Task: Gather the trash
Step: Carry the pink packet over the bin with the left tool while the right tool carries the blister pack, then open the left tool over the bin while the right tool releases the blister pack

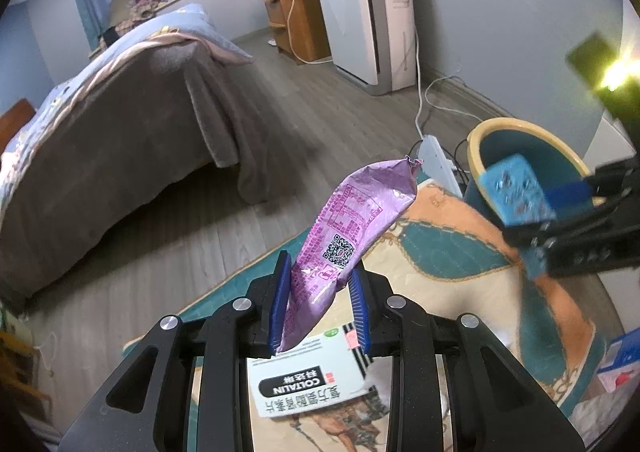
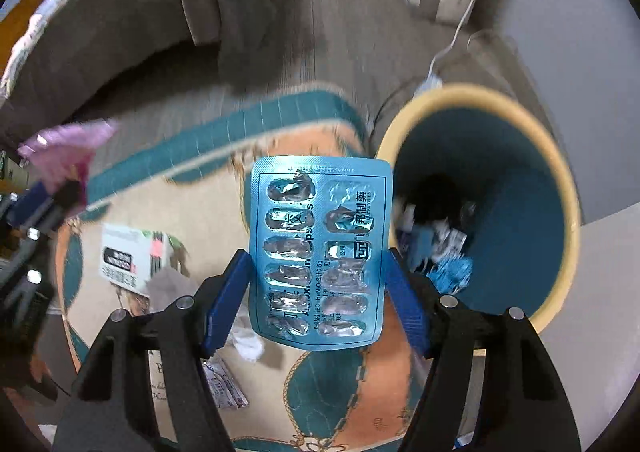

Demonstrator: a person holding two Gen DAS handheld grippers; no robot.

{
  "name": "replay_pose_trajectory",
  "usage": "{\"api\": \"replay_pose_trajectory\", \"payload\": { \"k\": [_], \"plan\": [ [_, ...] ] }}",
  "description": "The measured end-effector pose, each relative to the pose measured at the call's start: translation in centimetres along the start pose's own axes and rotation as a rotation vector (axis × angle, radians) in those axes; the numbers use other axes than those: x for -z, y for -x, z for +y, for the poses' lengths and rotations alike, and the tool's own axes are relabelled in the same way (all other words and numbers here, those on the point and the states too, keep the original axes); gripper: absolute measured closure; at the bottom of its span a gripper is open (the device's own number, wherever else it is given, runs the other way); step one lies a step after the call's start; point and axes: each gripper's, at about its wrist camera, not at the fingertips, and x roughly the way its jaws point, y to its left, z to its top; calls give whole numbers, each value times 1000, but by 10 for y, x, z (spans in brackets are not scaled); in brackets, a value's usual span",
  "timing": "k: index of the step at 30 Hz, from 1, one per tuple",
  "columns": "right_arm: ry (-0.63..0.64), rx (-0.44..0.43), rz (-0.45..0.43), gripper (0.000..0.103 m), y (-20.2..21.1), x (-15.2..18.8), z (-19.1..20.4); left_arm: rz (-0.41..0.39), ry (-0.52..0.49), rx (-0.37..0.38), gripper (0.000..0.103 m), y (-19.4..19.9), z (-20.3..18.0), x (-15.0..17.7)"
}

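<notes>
In the left wrist view, the left gripper (image 1: 320,300) is clenched on a crumpled purple wrapper (image 1: 348,228), whose lower end sits between the two blue pads (image 1: 280,304) while its upper part leans up and to the right, clear of everything below. Under the gripper lies a white medicine box (image 1: 308,376) on a patterned teal and orange rug (image 1: 452,268) that covers the floor. To the right stands a teal bin (image 1: 516,139) with a cream rim, and the right gripper (image 1: 540,228) reaches in from the right edge, holding a blue blister pack (image 1: 516,191) just in front of the bin's opening. A bed (image 1: 120,123) with a brown blanket fills the left side, and a white air purifier (image 1: 364,15) stands by the far wall, with a white power strip (image 1: 436,155) on the wooden floor behind the bin. In the right wrist view, the right gripper (image 2: 318,300) is closed on the blister pack (image 2: 320,252), its blue pads (image 2: 226,300) pressing the pack's two long edges; the pack stands upright with its pockets burst. Just to its right is the bin (image 2: 560,171), tilted toward the camera, with scraps of trash (image 2: 444,248) lying inside. At the left edge the left gripper (image 2: 44,195) shows, blurred, with the purple wrapper (image 2: 64,151) in it. The medicine box (image 2: 132,256) lies on the rug (image 2: 320,384) left of the pack, with a crumpled white tissue (image 2: 248,344) and a small flat packet (image 2: 224,384) nearer the camera.
</notes>
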Motion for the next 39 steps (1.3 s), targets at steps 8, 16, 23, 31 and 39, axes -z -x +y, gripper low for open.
{"api": "replay_pose_trajectory", "payload": {
  "k": [8,16,23,31,39],
  "plan": [
    [22,-14,-142,36,48,-14,-24,-20,1,25,73,15,-26,-14],
    [-30,42,-200,36,62,-16,-86,-41,-46,89,73,27,-77,-26],
    [-183,56,-121,36,29,-9,-159,-9,-114,183,73,17,-138,-25],
    [-285,65,-63,35,7,-2,-201,61,-185,221,73,-20,-193,-37],
    [-334,24,-110,31,7,-7,-213,59,-194,231,60,-51,-209,-51]
  ]
}}
